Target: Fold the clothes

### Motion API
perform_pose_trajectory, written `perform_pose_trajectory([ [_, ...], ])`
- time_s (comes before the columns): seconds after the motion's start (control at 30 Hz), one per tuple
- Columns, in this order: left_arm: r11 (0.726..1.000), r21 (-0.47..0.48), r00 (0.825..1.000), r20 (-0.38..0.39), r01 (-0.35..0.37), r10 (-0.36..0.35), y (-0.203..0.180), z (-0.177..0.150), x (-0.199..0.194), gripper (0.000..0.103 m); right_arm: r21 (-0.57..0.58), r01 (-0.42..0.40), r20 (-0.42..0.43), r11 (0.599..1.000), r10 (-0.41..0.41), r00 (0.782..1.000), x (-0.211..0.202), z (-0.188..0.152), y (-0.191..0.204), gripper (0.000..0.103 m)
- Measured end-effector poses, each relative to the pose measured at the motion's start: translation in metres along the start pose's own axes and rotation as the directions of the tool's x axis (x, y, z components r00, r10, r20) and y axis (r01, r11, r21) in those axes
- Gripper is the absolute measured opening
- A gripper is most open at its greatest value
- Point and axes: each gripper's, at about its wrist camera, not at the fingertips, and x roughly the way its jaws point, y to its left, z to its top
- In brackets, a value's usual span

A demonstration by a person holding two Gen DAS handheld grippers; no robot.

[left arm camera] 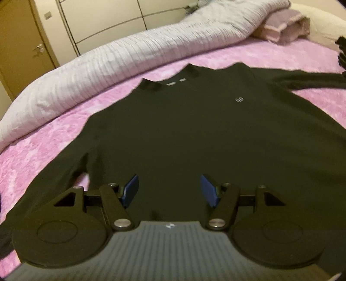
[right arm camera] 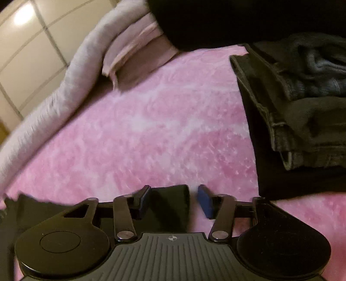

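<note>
A black long-sleeved shirt lies flat, front up, on the pink bedspread, its collar toward the far side and one sleeve stretched out to the right. My left gripper is open and hovers over the shirt's lower body, holding nothing. In the right wrist view my right gripper is open, with the black sleeve cuff lying between its fingers on the pink bedspread. The jaws are not closed on the cuff.
A rolled grey-white duvet runs along the bed's far edge, also in the right wrist view. Folded pink linens sit at the back. A stack of folded dark clothes lies at the right. Wardrobe doors stand behind.
</note>
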Motion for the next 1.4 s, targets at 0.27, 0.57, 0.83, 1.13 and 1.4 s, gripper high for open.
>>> perform_pose_trajectory([
  [0.27, 0.998, 0.051, 1.0, 0.012, 0.022, -0.022, -0.019, 0.015, -0.001, 0.06, -0.191, 0.138, 0.166, 0.972, -0.106, 0.98, -0.015, -0.016, 0.014, 0.001],
  [0.57, 0.998, 0.055, 0.999, 0.019, 0.034, -0.036, -0.024, 0.013, -0.007, 0.06, -0.22, 0.201, 0.272, 0.954, -0.138, 0.952, -0.054, -0.032, 0.044, 0.03],
  [0.83, 0.997, 0.052, 0.998, 0.025, 0.061, -0.063, -0.032, 0.009, -0.005, 0.06, -0.713, 0.217, 0.189, 0.666, -0.115, 0.975, -0.056, -0.088, 0.076, 0.031],
  [1.13, 0.998, 0.034, 0.998, 0.033, 0.059, -0.06, -0.029, 0.009, -0.005, 0.06, -0.943, 0.218, 0.159, 0.252, -0.237, 0.958, -0.049, -0.131, 0.091, 0.0],
  [1.4, 0.997, 0.061, 0.999, 0.033, 0.041, -0.043, -0.022, 0.007, -0.01, 0.06, -0.89, 0.258, 0.148, 0.375, -0.297, 0.943, -0.074, -0.128, 0.088, 0.0],
])
